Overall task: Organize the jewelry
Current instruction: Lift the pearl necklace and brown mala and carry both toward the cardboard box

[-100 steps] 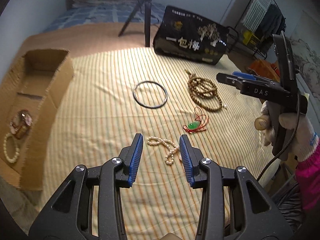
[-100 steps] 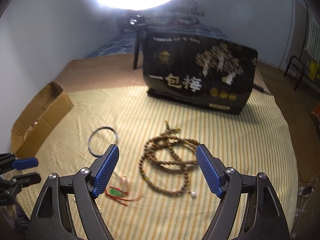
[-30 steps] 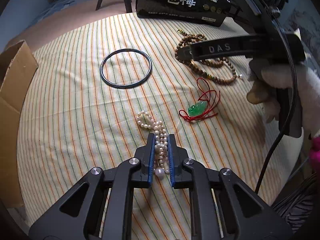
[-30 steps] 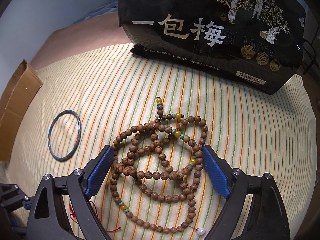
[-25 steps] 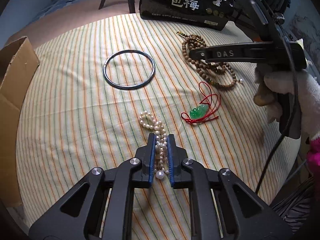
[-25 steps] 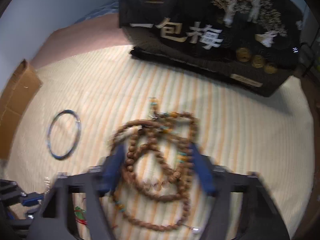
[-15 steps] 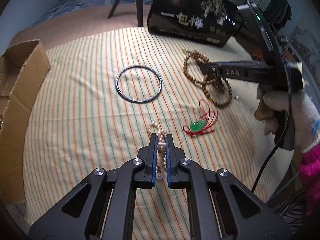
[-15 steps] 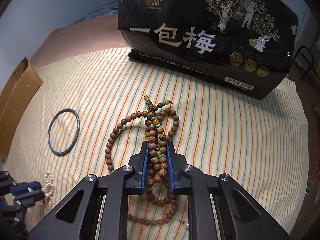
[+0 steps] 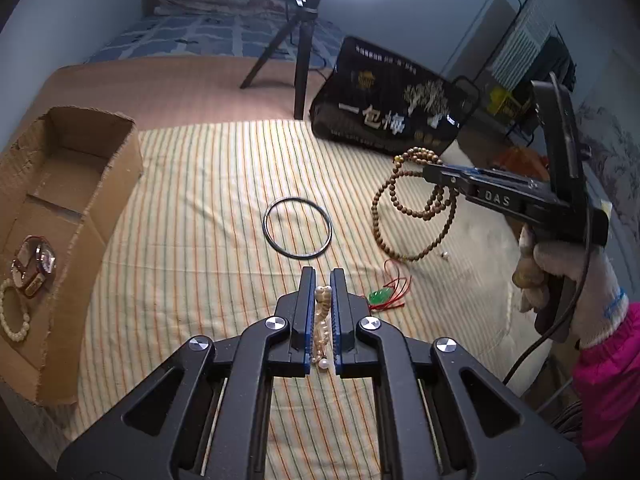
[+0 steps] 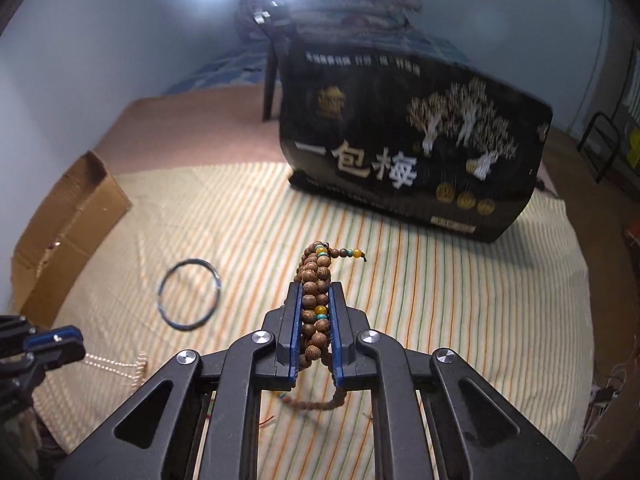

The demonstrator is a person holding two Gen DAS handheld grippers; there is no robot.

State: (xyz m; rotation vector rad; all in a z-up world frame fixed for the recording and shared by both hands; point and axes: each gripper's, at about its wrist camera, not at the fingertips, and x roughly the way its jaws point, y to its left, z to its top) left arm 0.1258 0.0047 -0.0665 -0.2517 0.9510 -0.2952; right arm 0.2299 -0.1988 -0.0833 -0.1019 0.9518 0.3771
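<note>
My left gripper (image 9: 320, 276) is shut on a pearl necklace (image 9: 322, 312), lifted off the striped cloth (image 9: 192, 240); in the right wrist view the strand (image 10: 116, 360) hangs from it at lower left. My right gripper (image 10: 315, 288), held by a gloved hand (image 9: 568, 276), has its jaws closing tight on a bunch of the wooden bead necklace (image 10: 314, 276). Its loops (image 9: 384, 220) dangle above the cloth. A dark bangle (image 9: 298, 227) and a green pendant on red cord (image 9: 382, 294) lie on the cloth.
An open cardboard box (image 9: 80, 160) at the left holds a watch (image 9: 34, 264) and a pale bead bracelet (image 9: 12, 316). A black printed bag (image 9: 388, 116) stands at the cloth's far edge, a tripod (image 9: 298, 60) behind it. Cables hang at right.
The right gripper closed on the wooden beads and lifted them off the cloth. The left gripper rose with the pearl necklace, which now hangs free.
</note>
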